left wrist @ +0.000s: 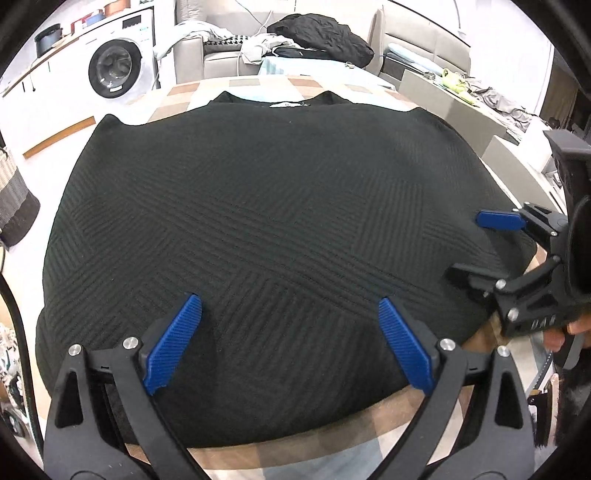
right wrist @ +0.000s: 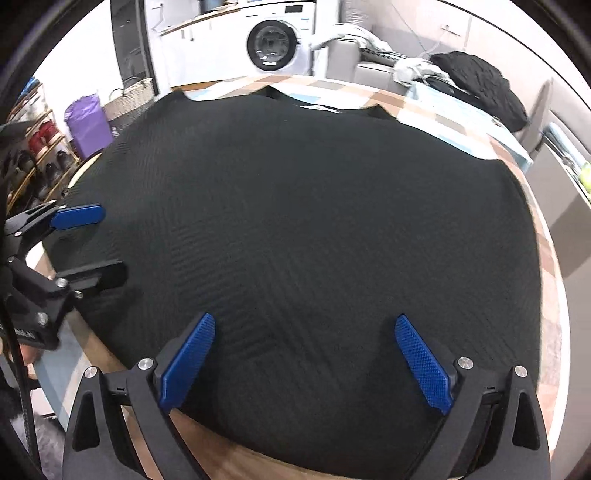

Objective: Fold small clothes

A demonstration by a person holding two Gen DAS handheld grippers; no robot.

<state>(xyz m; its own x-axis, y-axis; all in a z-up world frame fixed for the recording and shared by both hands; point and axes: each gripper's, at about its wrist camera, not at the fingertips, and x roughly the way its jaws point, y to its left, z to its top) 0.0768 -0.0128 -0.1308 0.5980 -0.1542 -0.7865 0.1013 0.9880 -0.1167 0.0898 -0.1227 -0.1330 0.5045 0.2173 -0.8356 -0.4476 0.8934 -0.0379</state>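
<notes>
A black knit top with a ribbed diagonal pattern (left wrist: pixel 258 184) (right wrist: pixel 314 203) lies spread flat on a table with a checked cloth (left wrist: pixel 258 83) (right wrist: pixel 424 107), its neckline at the far side. My left gripper (left wrist: pixel 289 299) (right wrist: pixel 110 242) is open over the left part of the near hem. To its right, my right gripper (right wrist: pixel 304 318) (left wrist: pixel 469 245) is also open over the near hem. The blue pads of both stand wide apart and hold no fabric. Whether the fingertips touch the cloth I cannot tell.
Beyond the table stand a washing machine (left wrist: pixel 114 68) (right wrist: pixel 275 44) and a grey sofa bearing a black pile of clothing (left wrist: pixel 321 35) (right wrist: pixel 476 85). A woven basket (left wrist: pixel 14 199) (right wrist: pixel 129 99), a purple bin (right wrist: pixel 86 123) and a shoe rack (right wrist: pixel 33 147) are at the left.
</notes>
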